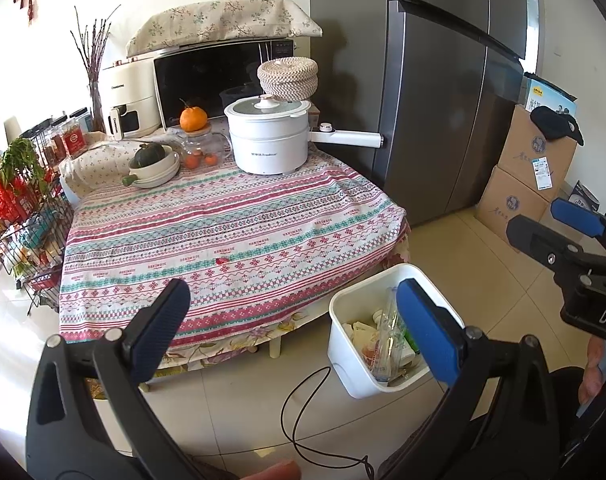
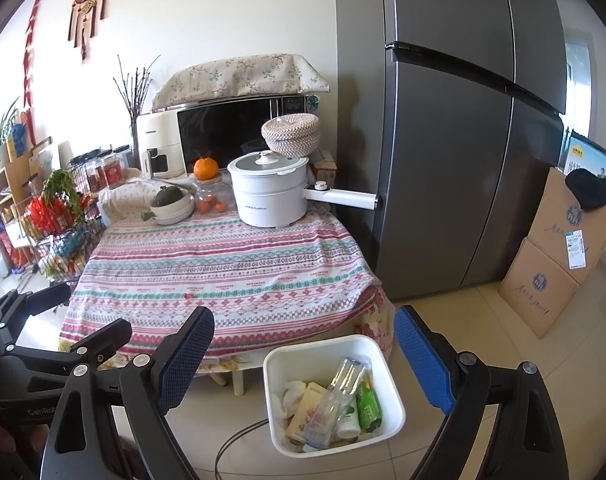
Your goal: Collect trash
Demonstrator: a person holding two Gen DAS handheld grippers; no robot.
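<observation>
A white square trash bin [image 2: 389,384] stands on the floor by the table's near right corner; it also shows in the left wrist view [image 1: 345,364]. It holds a clear plastic bottle [image 2: 337,396], a green tube [image 2: 369,408], crumpled paper and packaging. My left gripper [image 1: 299,328] is open and empty, held above the table's front edge. My right gripper [image 2: 303,360] is open and empty, above the bin. A small red scrap [image 1: 222,260] lies on the patterned tablecloth [image 1: 223,216]; it also shows in the right wrist view [image 2: 188,296].
On the table's far side stand a white electric pot [image 1: 269,136], a woven basket [image 1: 287,78], a microwave [image 1: 219,80], an orange [image 1: 193,118] and a bowl with a squash [image 1: 153,160]. A grey fridge [image 1: 435,80] and cardboard boxes [image 1: 527,176] stand right. A wire rack [image 1: 27,216] stands left. A black cable [image 1: 303,412] lies on the floor.
</observation>
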